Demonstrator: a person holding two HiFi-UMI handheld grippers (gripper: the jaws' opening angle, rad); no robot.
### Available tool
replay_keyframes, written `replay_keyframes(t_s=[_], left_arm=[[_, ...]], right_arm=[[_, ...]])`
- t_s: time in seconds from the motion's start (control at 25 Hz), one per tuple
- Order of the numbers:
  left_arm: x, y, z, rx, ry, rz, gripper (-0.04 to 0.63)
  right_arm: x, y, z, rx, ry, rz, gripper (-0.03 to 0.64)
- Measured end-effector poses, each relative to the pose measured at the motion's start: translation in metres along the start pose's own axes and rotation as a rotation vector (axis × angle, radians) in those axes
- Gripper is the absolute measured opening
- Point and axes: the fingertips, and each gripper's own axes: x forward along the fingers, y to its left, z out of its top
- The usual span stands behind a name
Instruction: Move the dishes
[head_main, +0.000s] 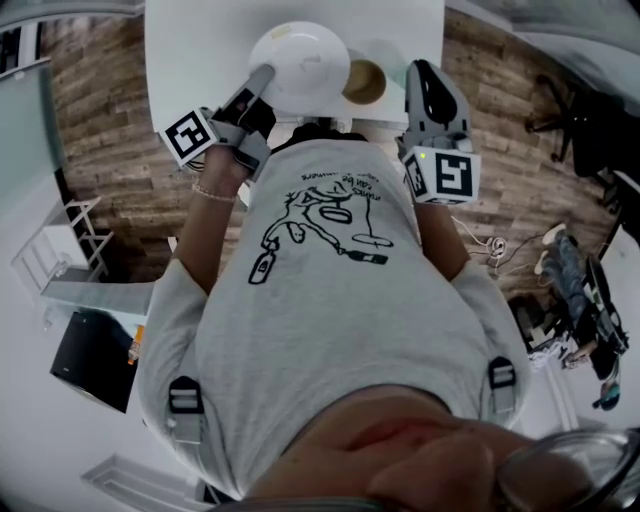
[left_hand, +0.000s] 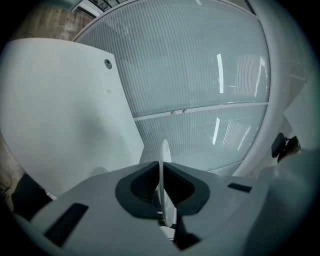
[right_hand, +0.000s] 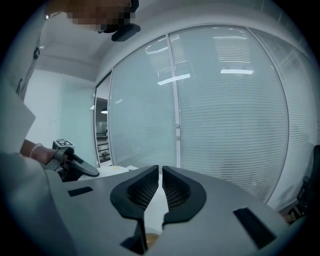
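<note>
Evidently mid-carry: the left gripper (head_main: 262, 75) is clamped on the rim of a white dish (head_main: 300, 62), probably a plate, jutting ahead of its jaws. The right gripper (head_main: 421, 72) is closed, empty; taking the small brown bowl (head_main: 364, 82) beside its tips would need opened jaws.

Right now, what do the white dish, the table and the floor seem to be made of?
White dish: smooth, faint sheen, thin rim; probably glazed ceramic, possibly melamine. Table: flat, even matt white; likely laminate or painted board. Floor: brown planks with grain and seams; wood or wood-look laminate, cannot tell which.
</note>
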Motion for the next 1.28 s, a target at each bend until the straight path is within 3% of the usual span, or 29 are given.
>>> replay_keyframes(t_s=[0.2, 0.48, 0.84, 1.28], left_arm=[[0.004, 0.000, 0.000, -0.001, 0.001, 0.000, 0.018], [0.009, 0.006, -0.001, -0.010, 0.007, 0.011, 0.018], [0.020, 0.030, 0.003, -0.003, 0.019, 0.049, 0.018], [0.024, 0.099, -0.003, -0.016, 0.041, 0.148, 0.018]], right_arm=[[-0.003, 0.010, 0.036, 0.010, 0.009, 0.096, 0.048], [-0.011, 0.016, 0.068, -0.045, -0.029, 0.118, 0.044], [-0.002, 0.013, 0.067, -0.047, -0.039, 0.146, 0.044], [-0.003, 0.017, 0.066, -0.054, -0.032, 0.186, 0.044]])
